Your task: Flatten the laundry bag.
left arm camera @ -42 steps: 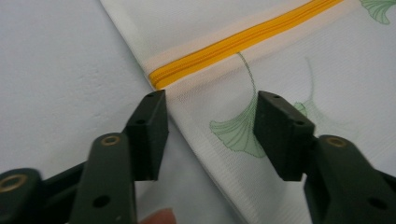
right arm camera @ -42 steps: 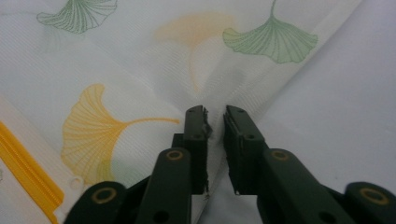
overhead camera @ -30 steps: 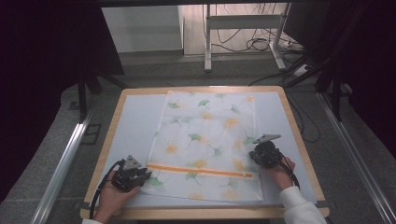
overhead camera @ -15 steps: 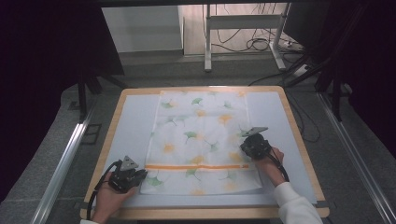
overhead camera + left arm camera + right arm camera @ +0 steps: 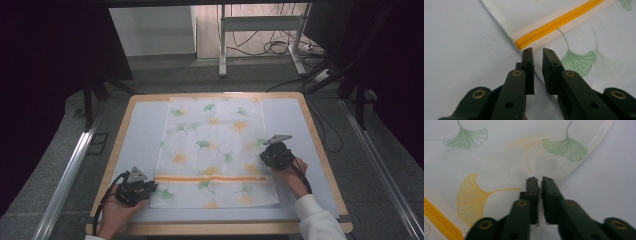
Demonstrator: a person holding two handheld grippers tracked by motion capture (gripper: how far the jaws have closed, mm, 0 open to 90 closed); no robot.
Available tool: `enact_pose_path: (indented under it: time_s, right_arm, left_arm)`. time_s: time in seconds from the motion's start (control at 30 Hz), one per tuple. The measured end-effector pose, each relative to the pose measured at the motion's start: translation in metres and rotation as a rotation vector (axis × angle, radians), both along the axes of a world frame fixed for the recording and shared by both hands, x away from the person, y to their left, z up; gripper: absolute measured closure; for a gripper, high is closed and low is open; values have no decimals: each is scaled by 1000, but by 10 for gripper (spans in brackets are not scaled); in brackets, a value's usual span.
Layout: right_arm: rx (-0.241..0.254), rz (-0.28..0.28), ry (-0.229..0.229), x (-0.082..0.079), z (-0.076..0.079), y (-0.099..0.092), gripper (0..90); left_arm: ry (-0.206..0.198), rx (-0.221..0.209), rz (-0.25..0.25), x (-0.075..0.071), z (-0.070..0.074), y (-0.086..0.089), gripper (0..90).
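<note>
A white cloth (image 5: 215, 150) printed with green and yellow ginkgo leaves lies flat on the table, an orange zipper stripe (image 5: 210, 178) across its near part. My left gripper (image 5: 151, 186) sits at the cloth's near left corner. Its jaws have just been opening and stand a narrow gap apart over the cloth's edge (image 5: 537, 51), just short of the zipper's end (image 5: 524, 41), with nothing pinched between them. My right gripper (image 5: 263, 158) rests on the cloth's right edge. Its jaws (image 5: 538, 180) have just been opening too, and the fabric lies under them, not in them.
The pale blue table mat (image 5: 142, 135) has a wooden rim (image 5: 320, 145). Metal rails (image 5: 70, 170) run along both sides of the table. Beyond the far edge stand a metal stand (image 5: 222, 45) and floor cables (image 5: 280, 47).
My right gripper has shifted a little to the left, onto the cloth's right edge. The left gripper has stayed at the near left corner.
</note>
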State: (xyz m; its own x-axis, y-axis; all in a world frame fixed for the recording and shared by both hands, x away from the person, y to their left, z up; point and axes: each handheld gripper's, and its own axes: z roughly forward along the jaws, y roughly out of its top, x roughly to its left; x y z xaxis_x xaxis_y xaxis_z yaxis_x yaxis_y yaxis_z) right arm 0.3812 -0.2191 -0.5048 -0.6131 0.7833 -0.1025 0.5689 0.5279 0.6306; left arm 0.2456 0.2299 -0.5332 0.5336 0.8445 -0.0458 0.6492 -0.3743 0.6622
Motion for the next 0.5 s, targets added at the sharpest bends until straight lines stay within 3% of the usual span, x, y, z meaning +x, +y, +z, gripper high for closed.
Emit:
enact_pose_path:
  time_s: [0.1,0.17,0.33,0.5]
  right_arm:
    - [11,-25,-21,-5,3,-5,632]
    - [33,-34,-35,-10,7,-9,602]
    - [86,-29,-47,-27,15,-18,570]
    - [131,-17,-29,-44,18,-25,569]
  left_arm:
    - [-22,-10,3,-1,2,0,722]
    - [-31,-16,-2,-2,3,0,691]
    - [-45,-26,3,-2,5,-1,628]
    - [-53,-39,17,-3,6,-2,560]
